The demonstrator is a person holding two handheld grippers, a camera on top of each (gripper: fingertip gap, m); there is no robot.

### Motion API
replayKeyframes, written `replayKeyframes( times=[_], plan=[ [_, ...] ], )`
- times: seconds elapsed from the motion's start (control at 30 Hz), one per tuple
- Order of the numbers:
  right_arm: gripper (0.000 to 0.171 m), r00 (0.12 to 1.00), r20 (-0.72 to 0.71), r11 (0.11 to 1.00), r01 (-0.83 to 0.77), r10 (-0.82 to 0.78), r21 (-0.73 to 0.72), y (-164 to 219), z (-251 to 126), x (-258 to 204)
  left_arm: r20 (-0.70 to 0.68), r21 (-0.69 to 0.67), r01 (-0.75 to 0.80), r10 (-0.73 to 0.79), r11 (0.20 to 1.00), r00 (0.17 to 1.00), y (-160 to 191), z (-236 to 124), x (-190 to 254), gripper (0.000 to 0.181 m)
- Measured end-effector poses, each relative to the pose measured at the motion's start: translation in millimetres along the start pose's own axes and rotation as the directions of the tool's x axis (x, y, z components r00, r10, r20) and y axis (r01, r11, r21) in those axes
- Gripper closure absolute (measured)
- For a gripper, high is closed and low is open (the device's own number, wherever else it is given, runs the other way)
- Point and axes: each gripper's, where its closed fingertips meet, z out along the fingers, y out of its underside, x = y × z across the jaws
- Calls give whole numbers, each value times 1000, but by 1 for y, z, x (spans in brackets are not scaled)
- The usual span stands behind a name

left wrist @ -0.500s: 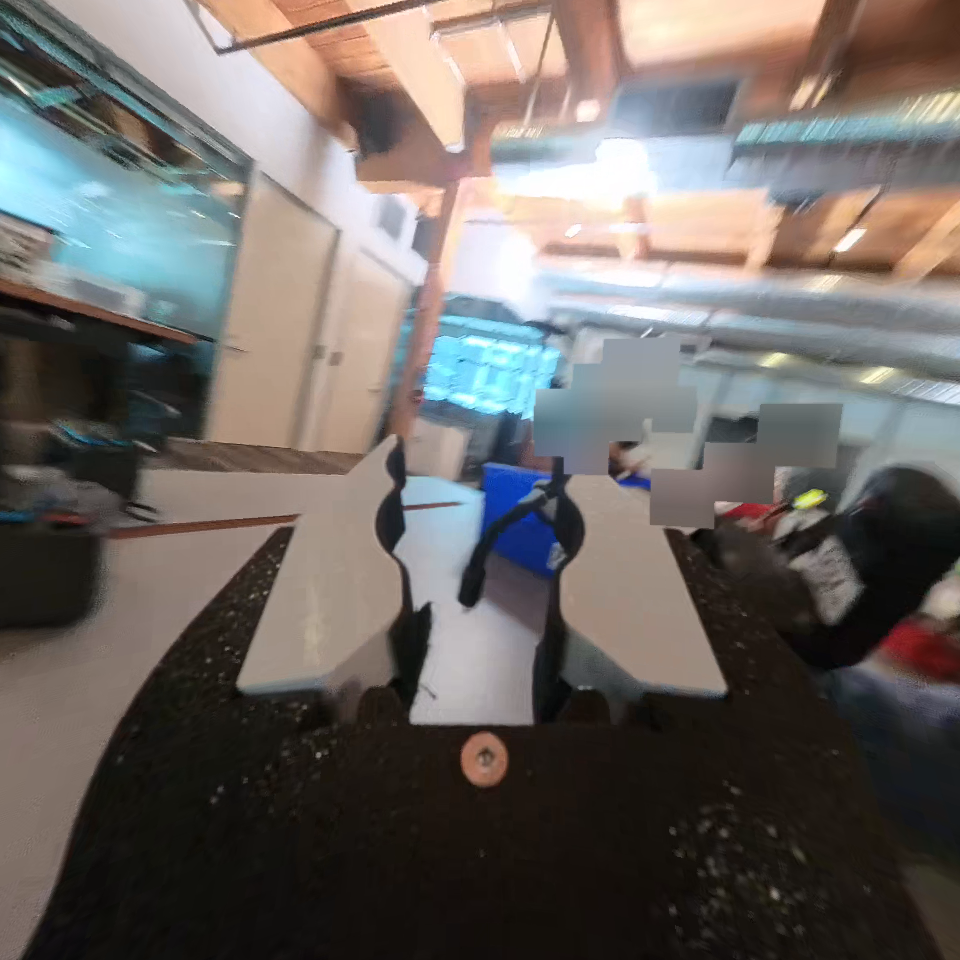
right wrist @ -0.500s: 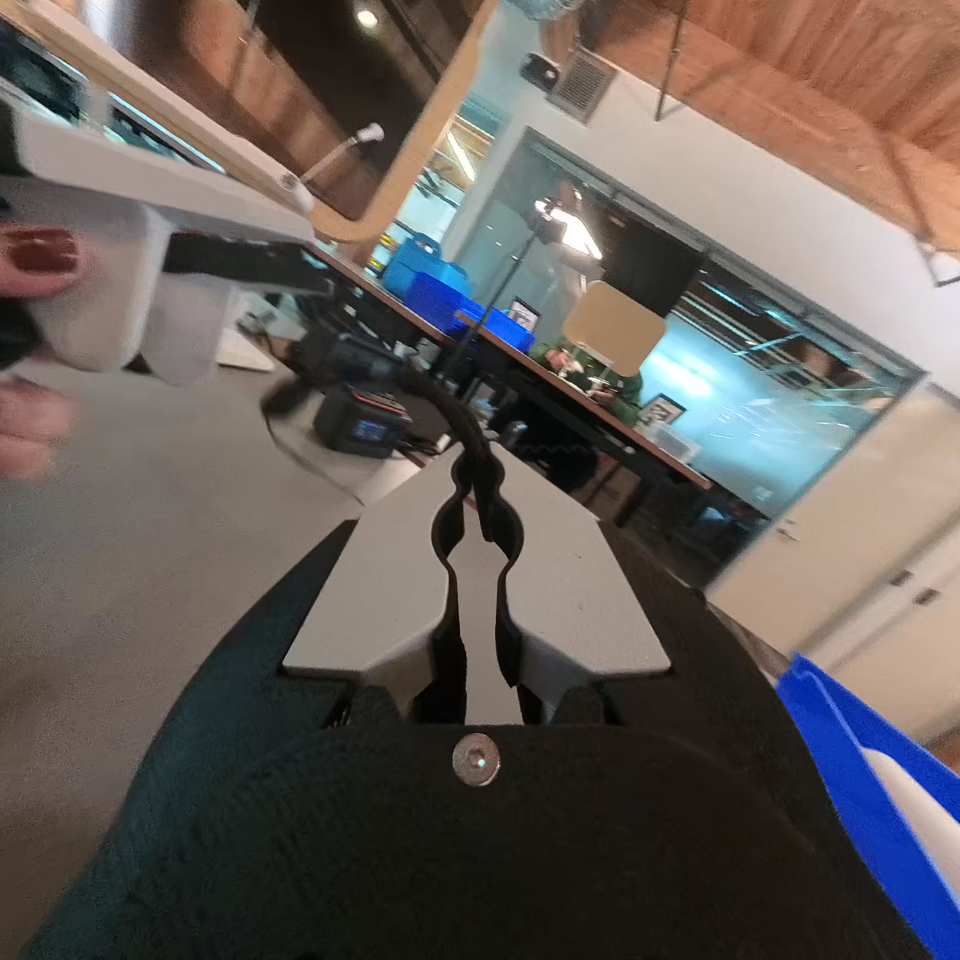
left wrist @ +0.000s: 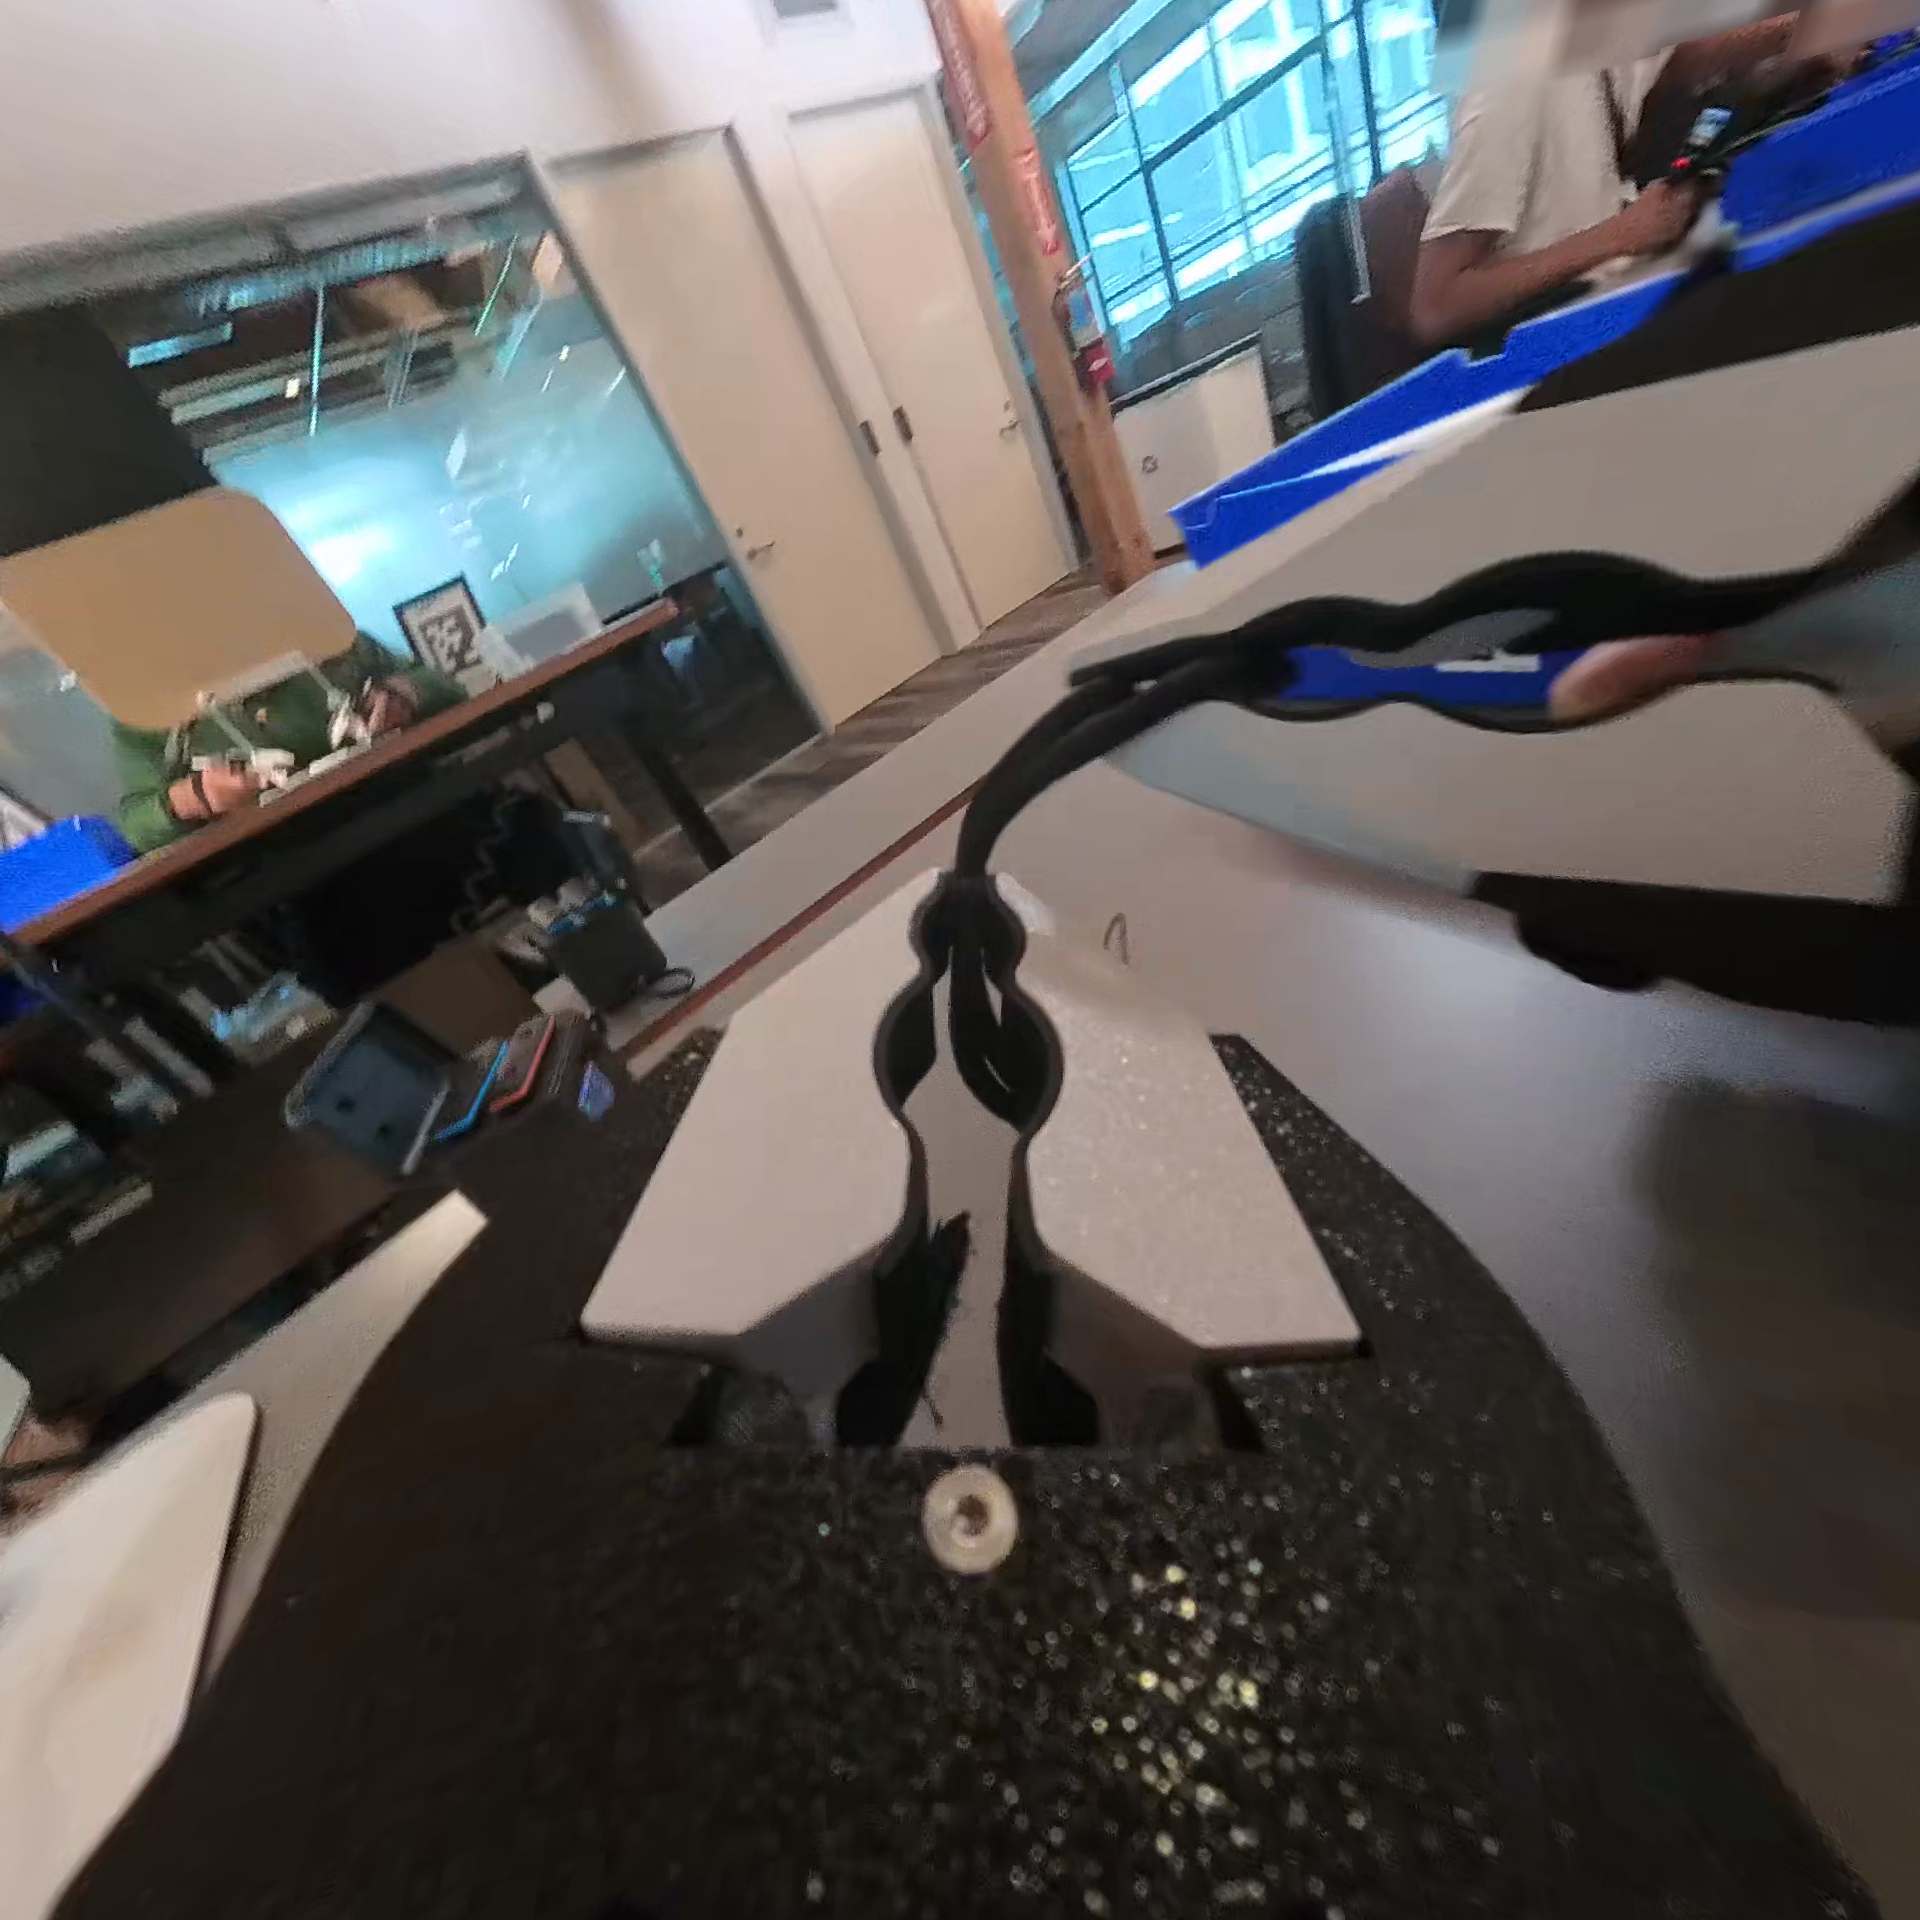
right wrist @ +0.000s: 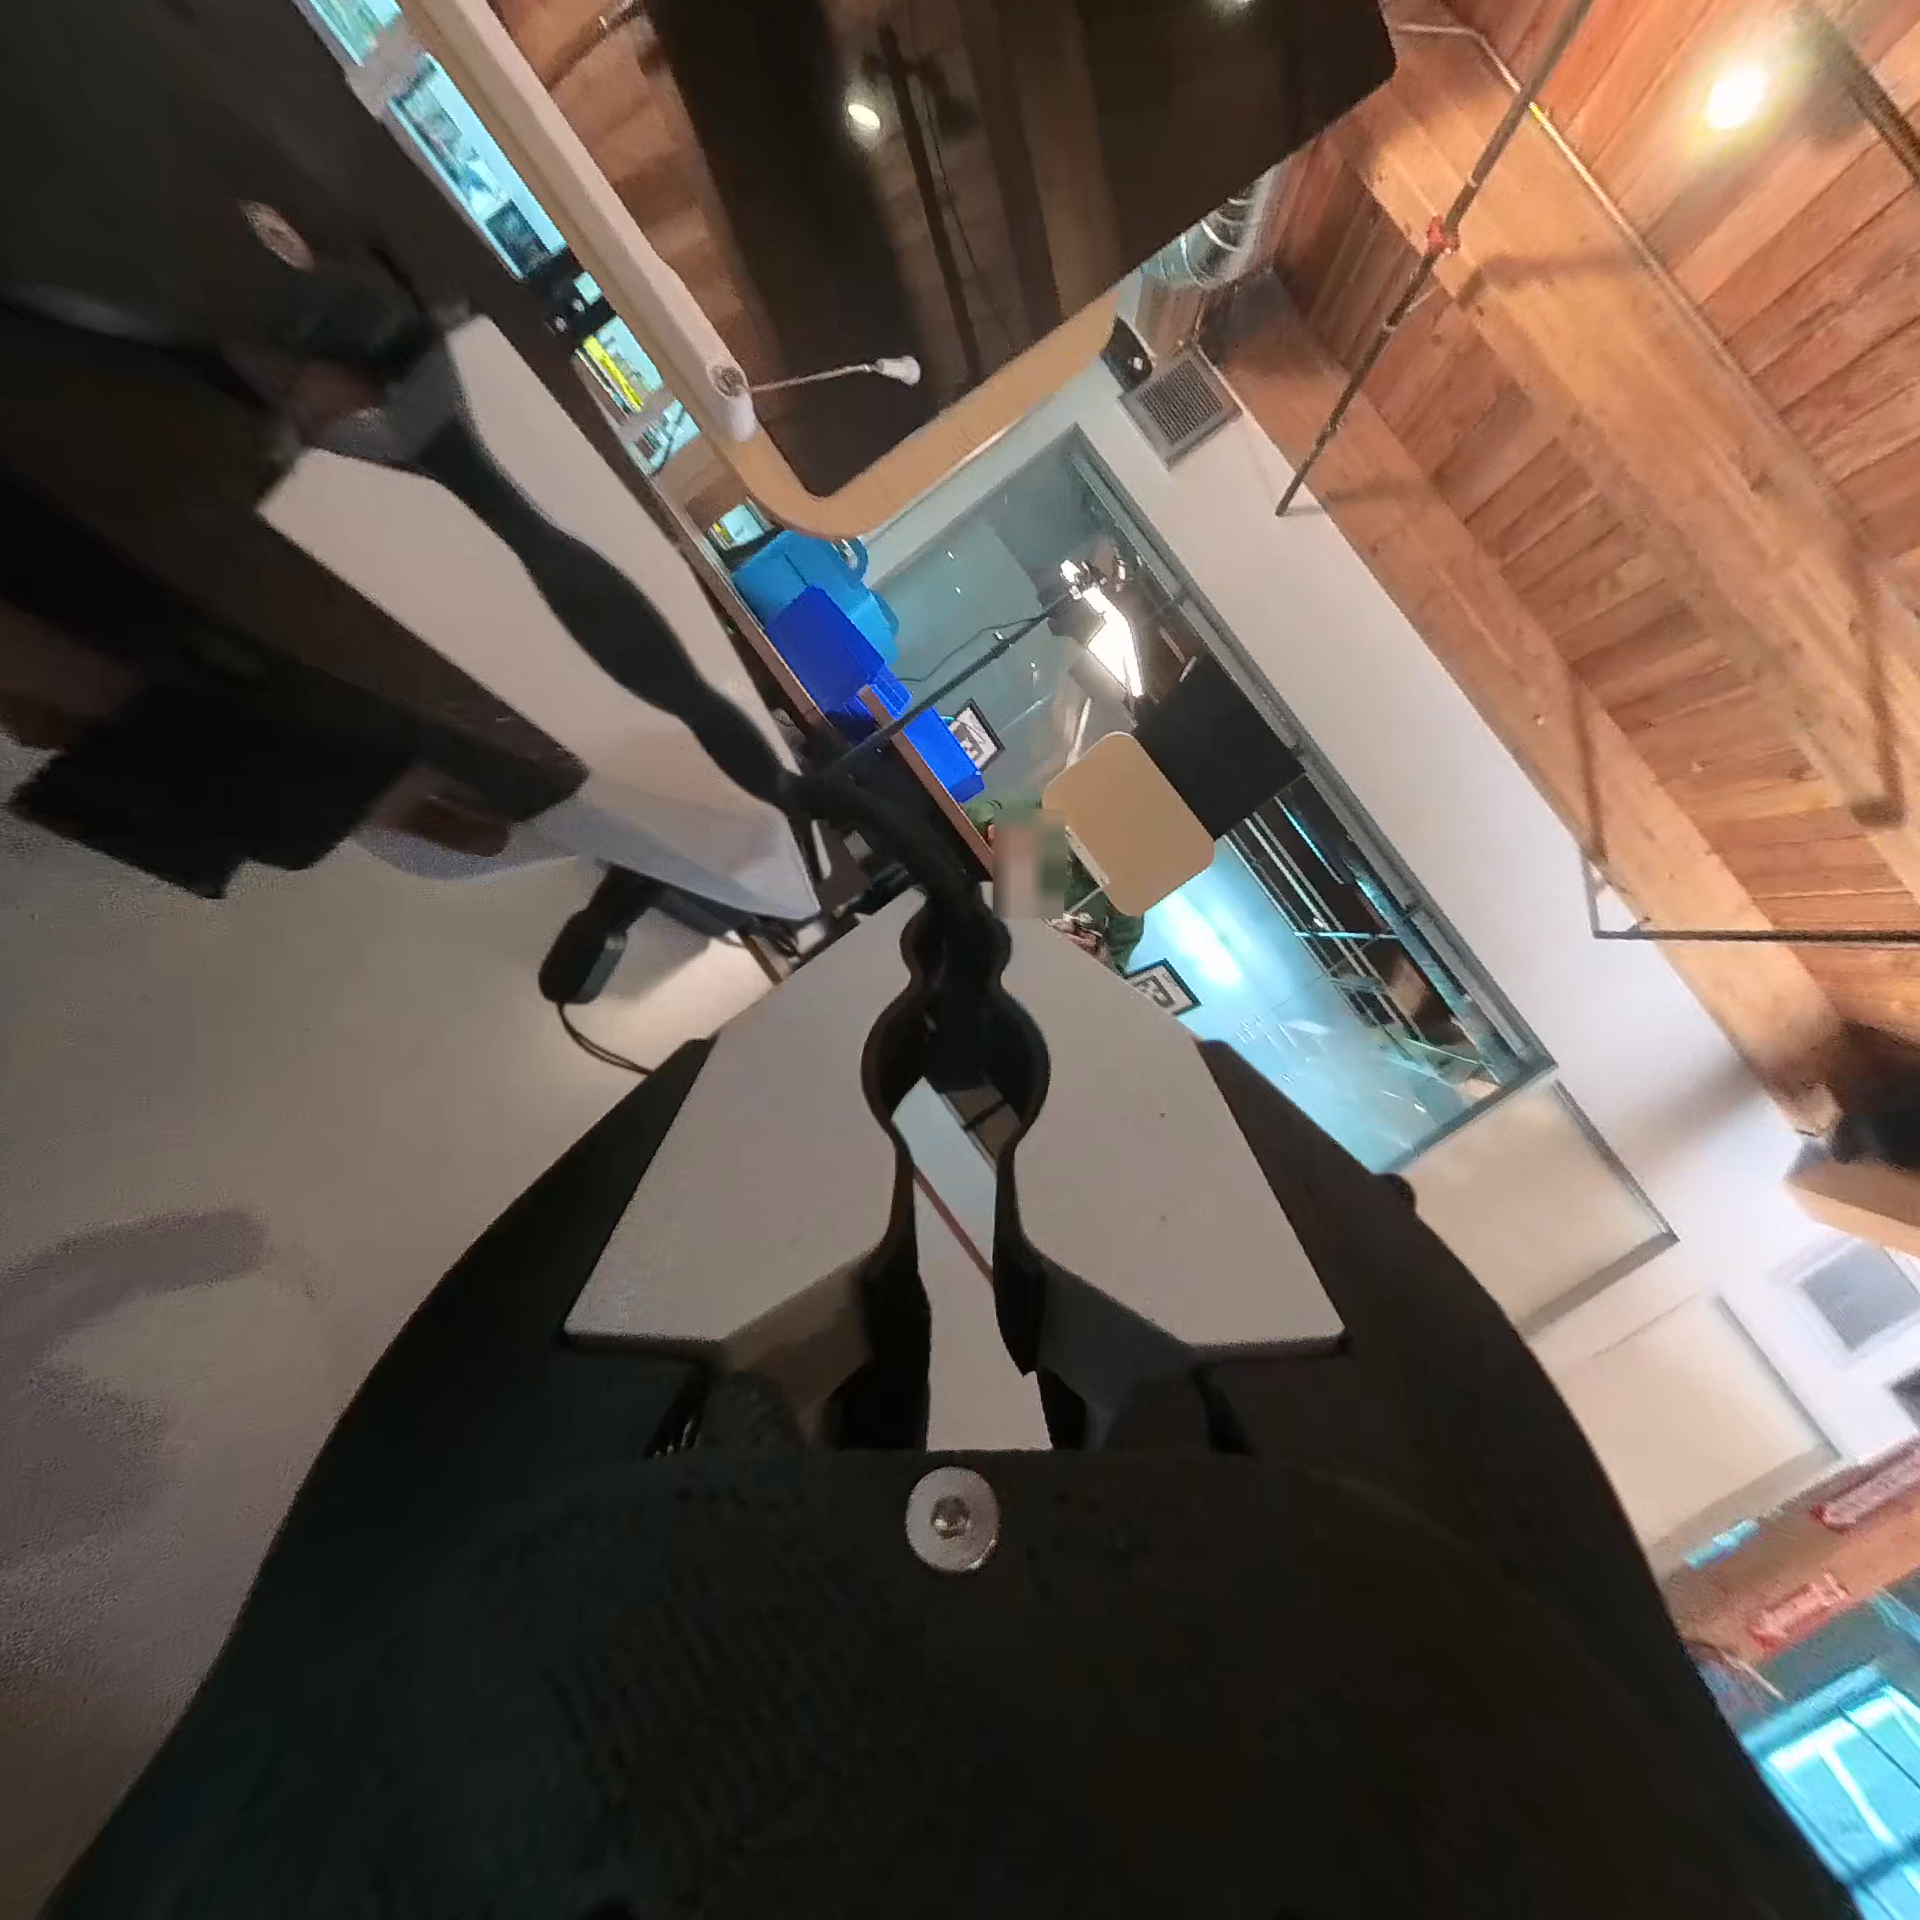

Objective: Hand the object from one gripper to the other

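Between the two tools, above the counter (left wrist: 1351, 997), a black cord (left wrist: 1049, 769) is bridging the gap. Nearest the left wrist camera, the left tool (left wrist: 971, 909) is closing narrow on the cord's lower end; the strands are sitting in the scalloped notch at the fingertips and looping back between the fingers. From that pinch the cord is rising, then bending to the right, its long axis running up and rightward toward the right tool (left wrist: 1122, 686), which is reaching in from the right edge with its tips clamped on the other end. Seen from the right wrist, the right tool (right wrist: 951, 940) is likewise narrow, gripping the cord (right wrist: 883, 821) at the tip notch, while the left tool (right wrist: 790, 800) is coming in from the upper left.

Judgement: both tools are holding at once, so the handover is sitting at mid-exchange; one must let go, and which one cannot be told.

Hard to make out: the cord's true length, whether it is one doubled strand or two, and how firmly each tip is biting. Motion blur is smearing the far tool in both views. Beyond, a blue bin (left wrist: 1455, 436) is lying farther along the counter.
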Motion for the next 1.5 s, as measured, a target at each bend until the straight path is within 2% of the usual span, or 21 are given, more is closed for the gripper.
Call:
replayKeyframes(
  times=[0.03, 0.1, 0.13, 0.23, 0.3, 0.37, 0.43, 0.53, 0.6, 0.7, 0.73, 0.8, 0.9, 0.97, 1.03, 1.1, 1.23, 1.27, 1.33, 1.43, 1.5],
  plan=[
    [166, 999, 7, 999, -31, 31, 13, -1, 0, -1, 20, -6, 45, -45, 999, 999, 2, 0, -6, 179],
    [135, 991, 54, 992, -124, 122, 32, -4, 1, -3, 28, 32, 186, -187, 982, 982, 2, -3, -20, 180],
    [126, 980, 94, 982, -182, 178, 40, -4, 1, -6, 7, 73, 285, -286, 956, 958, -1, -5, -26, 180],
    [120, 908, 243, 934, -356, 341, 21, -5, 0, -22, -214, 226, 556, -516, 800, 830, -21, -17, -34, 180],
    [120, 831, 350, 892, -450, 432, -32, -5, -1, -37, -331, 253, 641, -558, 725, 761, -30, -22, -33, 180],
    [120, 764, 399, 849, -522, 508, -81, -6, -1, -44, -403, 252, 649, -532, 717, 744, -37, -24, -23, 180],
    [122, 740, 409, 833, -543, 534, -106, -4, -1, -46, -452, 242, 625, -484, 742, 749, -42, -24, -8, 180],
    [136, 707, 430, 812, -572, 562, -120, -6, -2, -46, -513, 228, 615, -443, 755, 735, -48, -26, 8, 180],
    [165, 695, 429, 797, -593, 578, -113, -7, -3, -44, -530, 225, 618, -438, 753, 727, -49, -27, 10, 180],
    [166, 707, 380, 788, -606, 597, -111, -2, 0, -33, -508, 243, 621, -448, 745, 736, -48, -27, 5, 179],
    [166, 725, 340, 790, -604, 600, -105, 1, 2, -27, -486, 264, 615, -448, 743, 750, -49, -27, 2, 170],
    [166, 776, 250, 813, -572, 578, -104, 12, 5, -14, -406, 296, 592, -462, 750, 788, -46, -25, -8, 137],
    [166, 864, 86, 866, -486, 496, -115, 31, 7, 7, -320, 301, 539, -450, 787, 834, -42, -22, -14, 112],
    [166, 915, 7, 908, -399, 403, -125, 37, 7, 16, -251, 306, 475, -411, 825, 876, -40, -20, -16, 107],
    [166, 958, -41, 949, -286, 283, -136, 39, 6, 20, -175, 295, 381, -343, 876, 923, -36, -18, -16, 108],
    [166, 984, -55, 975, -177, 171, -136, 36, 6, 19, -113, 236, 284, -264, 929, 958, -27, -12, -11, 120],
    [166, 998, -54, 997, -31, 28, -65, 16, 3, 13, -94, 96, 146, -138, 985, 986, -9, 1, 5, 143],
    [166, 998, -59, 999, -10, 7, -49, 11, 3, 13, -95, 82, 119, -111, 989, 989, -7, 1, 8, 151],
    [167, 998, -63, 1000, 11, -13, -27, 5, 1, 13, -113, 69, 74, -66, 995, 991, -5, 1, 14, 180],
    [166, 999, -39, 1000, -19, 18, -24, 7, 2, 10, -139, 59, 109, -100, 992, 985, -5, 2, 15, 180],
    [158, 990, 49, 992, -129, 130, -6, 6, 3, -1, -181, 110, 243, -221, 964, 958, -13, -2, 8, 180]
  ],
)
